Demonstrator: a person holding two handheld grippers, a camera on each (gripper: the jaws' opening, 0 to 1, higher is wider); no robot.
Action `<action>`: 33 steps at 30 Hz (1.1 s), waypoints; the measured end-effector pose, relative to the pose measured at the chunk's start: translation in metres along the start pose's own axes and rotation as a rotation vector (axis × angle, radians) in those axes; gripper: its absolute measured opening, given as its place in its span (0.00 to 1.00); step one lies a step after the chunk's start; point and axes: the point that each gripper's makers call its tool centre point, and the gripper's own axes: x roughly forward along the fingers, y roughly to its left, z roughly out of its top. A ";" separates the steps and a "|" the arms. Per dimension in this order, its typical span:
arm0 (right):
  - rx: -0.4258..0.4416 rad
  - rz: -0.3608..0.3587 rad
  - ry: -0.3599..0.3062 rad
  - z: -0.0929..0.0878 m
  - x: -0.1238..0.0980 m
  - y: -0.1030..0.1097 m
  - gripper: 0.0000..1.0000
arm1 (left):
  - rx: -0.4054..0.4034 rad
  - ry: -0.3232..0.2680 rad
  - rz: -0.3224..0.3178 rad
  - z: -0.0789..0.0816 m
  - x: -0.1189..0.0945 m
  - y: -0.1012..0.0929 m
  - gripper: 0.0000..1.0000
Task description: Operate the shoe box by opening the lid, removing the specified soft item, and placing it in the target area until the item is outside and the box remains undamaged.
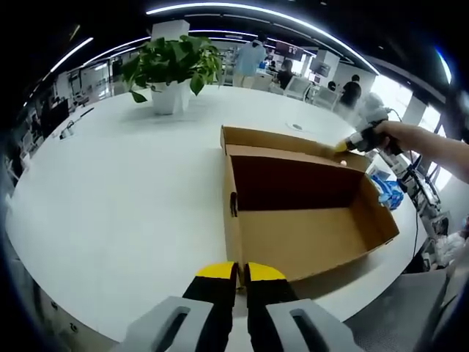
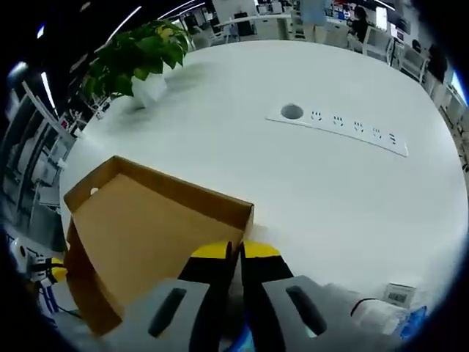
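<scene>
An open brown shoe box [image 1: 308,235] lies on the white table, and I see nothing inside it. Its lid [image 1: 293,143] stands folded back on the far side. My left gripper [image 1: 240,273] is shut with nothing between its jaws, just short of the box's near wall. My right gripper [image 1: 350,143] reaches in from the right with a hand behind it, its tip at the lid's far corner. In the right gripper view, my right gripper [image 2: 234,253] is shut on the rim of the lid [image 2: 146,227]. A blue soft item [image 1: 388,192] lies outside the box at its right end.
A potted plant [image 1: 172,73] in a white pot stands at the far side of the round white table [image 1: 110,198]. A socket strip [image 2: 337,121] is set into the tabletop beyond the lid. A white labelled thing [image 2: 381,308] lies near my right gripper. People and chairs are far behind.
</scene>
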 end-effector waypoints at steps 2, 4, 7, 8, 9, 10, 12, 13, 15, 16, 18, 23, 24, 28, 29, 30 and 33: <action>0.000 0.002 -0.009 0.001 -0.004 0.001 0.02 | 0.001 0.000 0.001 0.000 0.000 0.000 0.03; 0.003 0.004 -0.019 0.004 -0.006 0.002 0.02 | 0.000 -0.001 0.002 0.000 0.000 0.000 0.03; 0.015 0.009 -0.035 0.007 -0.010 0.002 0.01 | -0.006 -0.004 0.001 0.000 0.000 0.000 0.03; 0.013 0.009 -0.040 0.008 -0.012 0.003 0.01 | -0.006 -0.004 0.000 0.000 0.000 0.000 0.03; 0.013 0.009 -0.047 0.009 -0.015 0.005 0.01 | -0.006 -0.005 0.000 -0.001 -0.001 0.000 0.03; 0.010 0.010 -0.049 0.009 -0.015 0.005 0.01 | -0.006 -0.005 0.000 -0.001 -0.001 -0.001 0.03; 0.009 0.012 -0.058 0.011 -0.018 0.006 0.00 | -0.003 -0.005 0.002 -0.001 0.000 -0.001 0.03; 0.016 0.015 -0.062 0.011 -0.020 0.006 0.00 | -0.001 -0.005 0.003 -0.001 0.000 -0.001 0.03; 0.025 0.018 -0.071 0.013 -0.024 0.007 0.00 | 0.002 -0.004 0.003 -0.001 -0.001 0.000 0.03; 0.032 0.020 -0.077 0.014 -0.025 0.008 0.00 | 0.005 -0.003 0.004 -0.001 -0.001 -0.001 0.03; 0.037 0.023 -0.088 0.016 -0.029 0.009 0.00 | 0.009 -0.003 0.005 -0.001 -0.001 -0.001 0.03; 0.033 0.031 -0.110 0.020 -0.038 0.011 0.00 | 0.010 -0.004 0.004 -0.001 -0.001 -0.001 0.03; 0.032 0.033 -0.114 0.020 -0.042 0.013 0.00 | 0.011 -0.004 0.005 -0.001 -0.001 -0.001 0.03; 0.029 0.043 -0.135 0.024 -0.051 0.015 0.00 | 0.013 -0.004 0.006 -0.001 -0.001 -0.002 0.03; 0.028 0.045 -0.140 0.025 -0.053 0.015 0.00 | 0.014 -0.004 0.007 -0.001 -0.001 -0.002 0.03; 0.028 0.047 -0.145 0.026 -0.055 0.016 0.00 | 0.014 -0.004 0.007 -0.001 -0.001 -0.002 0.03; 0.020 0.052 -0.161 0.027 -0.062 0.019 0.00 | 0.017 -0.006 0.010 -0.001 -0.001 -0.002 0.03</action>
